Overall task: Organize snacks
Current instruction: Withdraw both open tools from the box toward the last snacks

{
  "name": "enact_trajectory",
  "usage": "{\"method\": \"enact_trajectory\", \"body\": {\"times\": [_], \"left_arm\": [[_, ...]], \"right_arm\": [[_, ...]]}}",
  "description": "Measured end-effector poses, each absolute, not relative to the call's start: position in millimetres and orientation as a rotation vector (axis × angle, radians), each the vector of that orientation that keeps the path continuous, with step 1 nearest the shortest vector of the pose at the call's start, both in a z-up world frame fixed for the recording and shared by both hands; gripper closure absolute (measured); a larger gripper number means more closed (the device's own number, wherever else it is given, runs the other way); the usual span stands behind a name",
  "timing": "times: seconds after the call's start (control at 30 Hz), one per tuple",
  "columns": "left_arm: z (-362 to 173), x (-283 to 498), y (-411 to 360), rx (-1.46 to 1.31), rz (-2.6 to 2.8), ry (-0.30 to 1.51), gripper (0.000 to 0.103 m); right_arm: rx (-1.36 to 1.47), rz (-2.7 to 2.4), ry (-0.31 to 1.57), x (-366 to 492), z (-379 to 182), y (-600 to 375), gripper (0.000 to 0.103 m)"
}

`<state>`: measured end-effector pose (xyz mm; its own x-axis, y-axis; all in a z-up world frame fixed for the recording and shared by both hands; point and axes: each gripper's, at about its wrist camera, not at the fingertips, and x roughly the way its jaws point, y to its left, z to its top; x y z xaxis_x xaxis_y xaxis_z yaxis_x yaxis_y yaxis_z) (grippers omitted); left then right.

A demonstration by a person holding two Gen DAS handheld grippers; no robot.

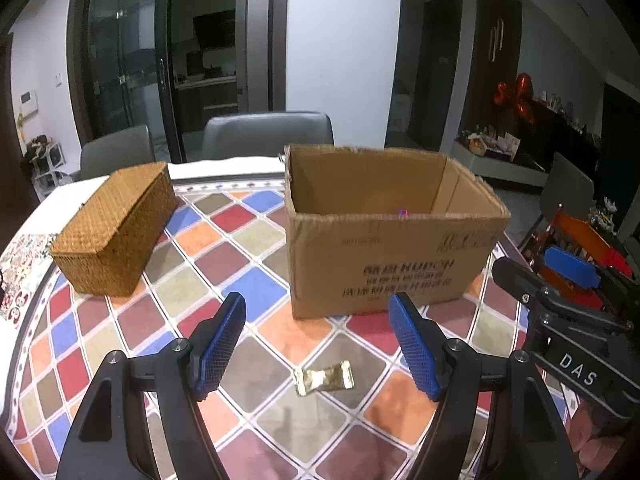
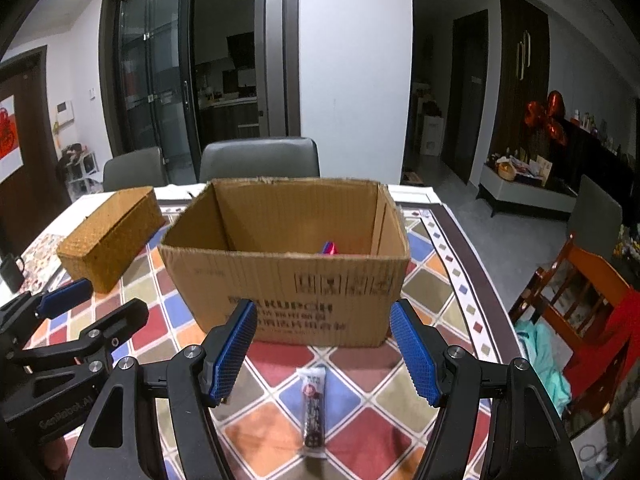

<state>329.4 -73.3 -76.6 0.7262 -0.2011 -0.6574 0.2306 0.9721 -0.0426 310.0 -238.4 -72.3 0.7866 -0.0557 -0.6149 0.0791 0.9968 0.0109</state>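
Well, both jaws gape wide, holding nothing: left gripper (image 1: 318, 314) over a gold candy (image 1: 324, 378), right gripper (image 2: 324, 320) over a dark snack stick (image 2: 313, 412), by the counter's near edge.

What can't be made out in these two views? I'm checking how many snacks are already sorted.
- Contents of the cardboard box: both views show only a pink-blue tip above the near wall, which hides the rest.
- Inside of the wicker basket: its woven lid covers it.
- Box lettering: blurred in both views.
- Label on the dark stick snack: too small to read.
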Motion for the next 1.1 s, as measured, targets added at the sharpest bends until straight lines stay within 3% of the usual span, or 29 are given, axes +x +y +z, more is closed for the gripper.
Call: {"method": "enact_trajectory", "body": {"times": [1.1], "left_arm": [[-188, 343, -84, 0.036, -0.260, 0.925, 0.028]], "right_arm": [[0.037, -0.044, 0.900, 318, -178, -236, 0.033]]}}
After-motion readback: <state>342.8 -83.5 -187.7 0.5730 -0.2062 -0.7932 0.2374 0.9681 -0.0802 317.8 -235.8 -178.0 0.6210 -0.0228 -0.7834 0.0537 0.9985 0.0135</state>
